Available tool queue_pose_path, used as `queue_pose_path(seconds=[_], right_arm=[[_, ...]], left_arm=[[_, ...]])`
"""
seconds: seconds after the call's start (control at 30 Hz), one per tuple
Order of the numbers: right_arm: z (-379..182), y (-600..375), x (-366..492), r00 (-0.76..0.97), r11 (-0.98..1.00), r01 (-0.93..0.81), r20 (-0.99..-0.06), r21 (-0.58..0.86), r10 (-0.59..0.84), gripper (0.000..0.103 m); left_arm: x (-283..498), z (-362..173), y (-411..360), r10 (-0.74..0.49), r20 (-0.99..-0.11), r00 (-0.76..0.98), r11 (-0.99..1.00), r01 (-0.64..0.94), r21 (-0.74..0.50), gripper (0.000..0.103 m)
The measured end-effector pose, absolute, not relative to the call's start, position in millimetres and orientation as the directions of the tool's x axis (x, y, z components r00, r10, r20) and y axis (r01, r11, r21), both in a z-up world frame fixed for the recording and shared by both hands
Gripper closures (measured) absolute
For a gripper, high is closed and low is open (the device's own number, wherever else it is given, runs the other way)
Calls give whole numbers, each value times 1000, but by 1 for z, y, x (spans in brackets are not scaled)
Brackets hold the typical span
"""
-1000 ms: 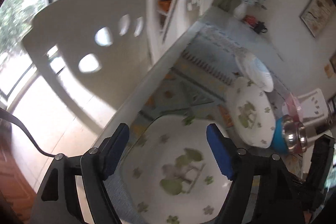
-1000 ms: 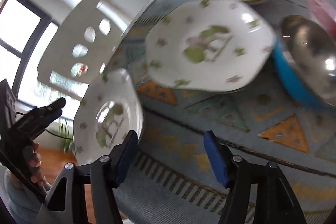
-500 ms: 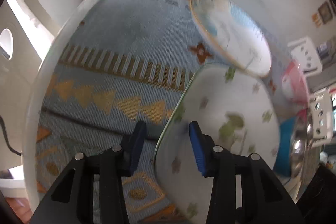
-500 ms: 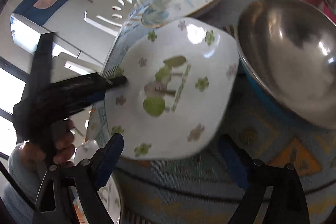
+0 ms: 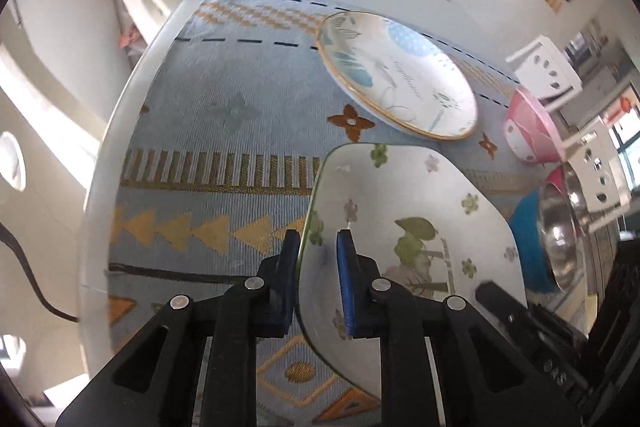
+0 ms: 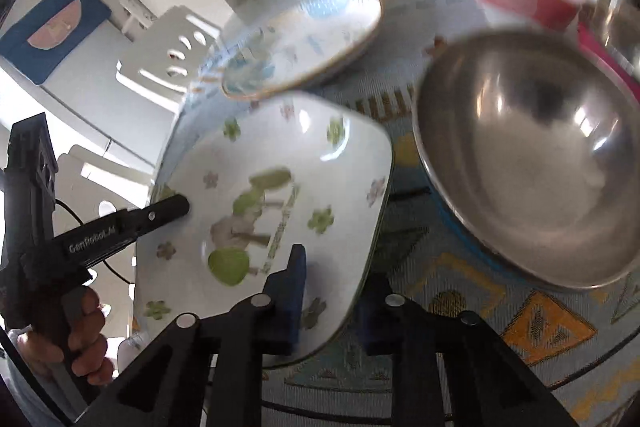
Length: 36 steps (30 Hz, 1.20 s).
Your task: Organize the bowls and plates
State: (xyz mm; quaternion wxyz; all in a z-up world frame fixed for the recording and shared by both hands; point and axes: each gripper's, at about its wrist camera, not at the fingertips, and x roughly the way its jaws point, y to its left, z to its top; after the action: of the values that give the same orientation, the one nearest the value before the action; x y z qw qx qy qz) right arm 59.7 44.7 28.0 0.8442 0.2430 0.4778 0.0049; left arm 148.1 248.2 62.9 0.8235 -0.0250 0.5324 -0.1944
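Step in hand: carrying the square floral plate [image 5: 404,227], probably toward a stack or a tidier spot on the patterned tablecloth [image 5: 224,131].
Left gripper [image 5: 318,255]: bottom centre of the left wrist view, blue pads drawn narrow and clamped on the plate's near rim, one pad on each face.
Right gripper [image 6: 332,291]: bottom centre of the right wrist view, fingers narrow and pinching the same plate's lower right edge (the far finger sits partly behind the rim).
Square floral plate: centre of both views, tilted and seemingly lifted off the cloth, held from two sides at once.
Round blue-leaf plate [image 5: 396,75]: upper middle of the left view, lying flat on the cloth just beyond the held plate.
Steel bowl [image 6: 528,187]: right of the right view, nested in a blue outer shell, near the held plate.
Pink bowl [image 5: 528,135]: right edge of the left view, past the round plate.
Next move, as I judge it: keep both grips matched, level the plate, then lower it squarely onto its target; uneven release risks a slip.
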Motion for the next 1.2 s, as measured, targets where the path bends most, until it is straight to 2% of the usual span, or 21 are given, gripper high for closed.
queue_pose_path(seconds=[0.23, 0.57, 0.7, 0.87, 1.2], right_arm=[[35, 57, 45, 580, 854, 283, -787, 436, 210, 83], [71, 76, 8, 666, 897, 218, -730, 385, 152, 83], [78, 85, -6, 668, 918, 180, -729, 353, 149, 83], [81, 99, -34, 660, 926, 146, -731, 348, 171, 83], [66, 141, -75, 593, 929, 86, -768, 359, 242, 82]], left_arm=[[131, 77, 261, -366, -857, 364, 908, 342, -242, 88], [85, 106, 275, -357, -832, 425, 898, 403, -179, 88], [64, 105, 286, -362, -837, 410, 898, 394, -196, 88], [27, 109, 302, -329, -846, 420, 907, 391, -159, 88], [-17, 89, 345, -283, -882, 378, 942, 284, -180, 88]])
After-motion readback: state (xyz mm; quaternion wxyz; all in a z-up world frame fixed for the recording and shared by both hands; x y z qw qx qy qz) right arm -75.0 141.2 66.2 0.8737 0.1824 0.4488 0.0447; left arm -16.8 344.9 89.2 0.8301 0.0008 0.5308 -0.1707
